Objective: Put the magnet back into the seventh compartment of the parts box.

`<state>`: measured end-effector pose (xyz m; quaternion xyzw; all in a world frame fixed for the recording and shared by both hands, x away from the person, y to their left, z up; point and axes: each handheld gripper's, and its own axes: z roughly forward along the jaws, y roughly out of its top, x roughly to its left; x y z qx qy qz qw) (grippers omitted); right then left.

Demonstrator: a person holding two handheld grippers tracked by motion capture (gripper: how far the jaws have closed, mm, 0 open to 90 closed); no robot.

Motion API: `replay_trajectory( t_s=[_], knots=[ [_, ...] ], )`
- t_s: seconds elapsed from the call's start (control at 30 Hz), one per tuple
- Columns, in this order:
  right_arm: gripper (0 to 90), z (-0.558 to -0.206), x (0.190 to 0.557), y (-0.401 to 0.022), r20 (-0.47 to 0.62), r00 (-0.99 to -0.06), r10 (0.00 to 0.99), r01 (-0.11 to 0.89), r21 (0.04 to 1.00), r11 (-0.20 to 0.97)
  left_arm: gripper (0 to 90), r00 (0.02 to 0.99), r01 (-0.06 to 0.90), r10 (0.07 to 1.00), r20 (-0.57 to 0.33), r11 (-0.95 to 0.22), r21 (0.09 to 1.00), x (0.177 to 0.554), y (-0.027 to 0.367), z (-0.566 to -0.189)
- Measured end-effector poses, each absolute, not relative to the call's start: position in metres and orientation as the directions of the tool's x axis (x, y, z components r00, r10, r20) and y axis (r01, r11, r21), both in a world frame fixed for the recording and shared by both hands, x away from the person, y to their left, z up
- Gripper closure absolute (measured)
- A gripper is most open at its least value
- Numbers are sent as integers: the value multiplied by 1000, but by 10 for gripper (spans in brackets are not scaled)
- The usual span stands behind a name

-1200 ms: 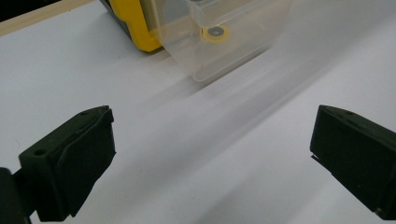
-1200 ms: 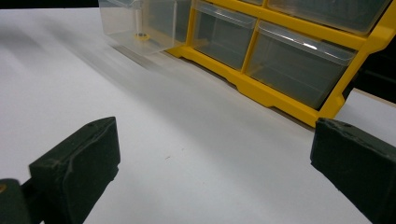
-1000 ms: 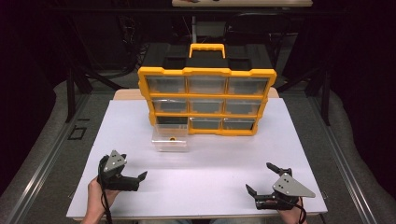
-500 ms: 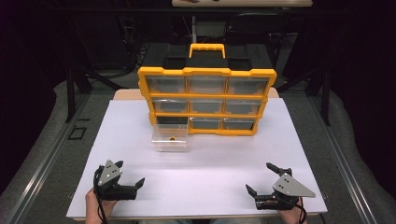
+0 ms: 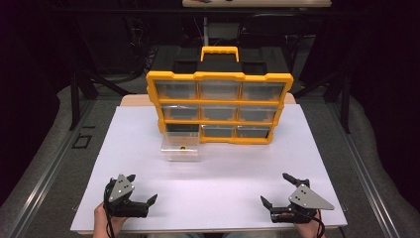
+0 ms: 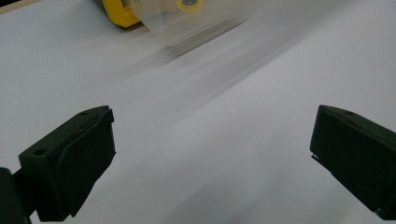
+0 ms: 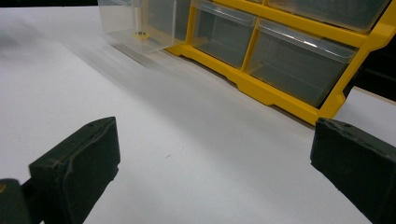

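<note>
Both claws sit wide open: left claw [image 5: 139, 189] at 7 o'clock, right claw [image 5: 278, 189] at 5, clear drawer [image 5: 181, 147] pulled out.

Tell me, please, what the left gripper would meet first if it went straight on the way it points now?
Probably the clear drawer pulled out of the yellow organiser; only bare white table lies before the open left gripper, though depth is uncertain.
</note>
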<state>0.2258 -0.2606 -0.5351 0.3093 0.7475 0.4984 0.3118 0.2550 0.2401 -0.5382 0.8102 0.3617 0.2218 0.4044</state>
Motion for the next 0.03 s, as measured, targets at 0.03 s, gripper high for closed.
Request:
replay_trajectory(
  t_s=[0.03],
  knots=[
    [9, -535, 226, -261, -156, -614, 774, 152, 938, 310, 0, 643, 410, 763, 64, -414, 813, 256, 241, -538]
  ],
)
